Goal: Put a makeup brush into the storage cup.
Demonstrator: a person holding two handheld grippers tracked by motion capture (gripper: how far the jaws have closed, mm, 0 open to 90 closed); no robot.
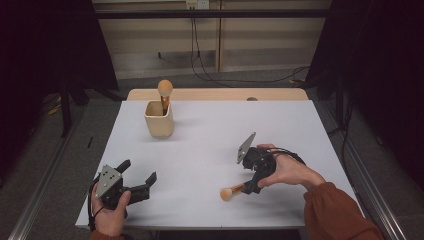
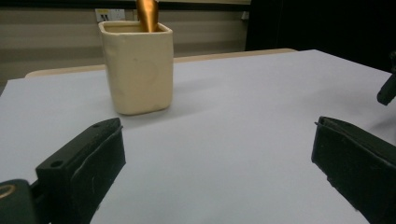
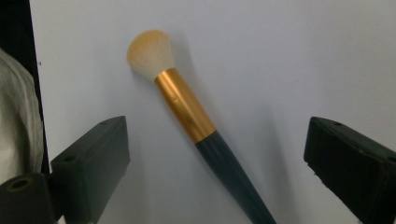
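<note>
The makeup brush with gold ferrule and dark handle lies flat on the white worktop, between the spread right tongs, untouched; the left tongs, also spread, wait well apart.

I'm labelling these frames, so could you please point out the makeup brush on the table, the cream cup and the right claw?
makeup brush (image 3: 184, 105), right gripper view, on its gold collar.
cream cup (image 2: 139, 70), left gripper view, on its front wall.
right claw (image 1: 248, 187), high view, between its tips.

Brush: peach-tipped white bristles, gold ferrule, dark handle. Cup: cream. Table: white.
</note>
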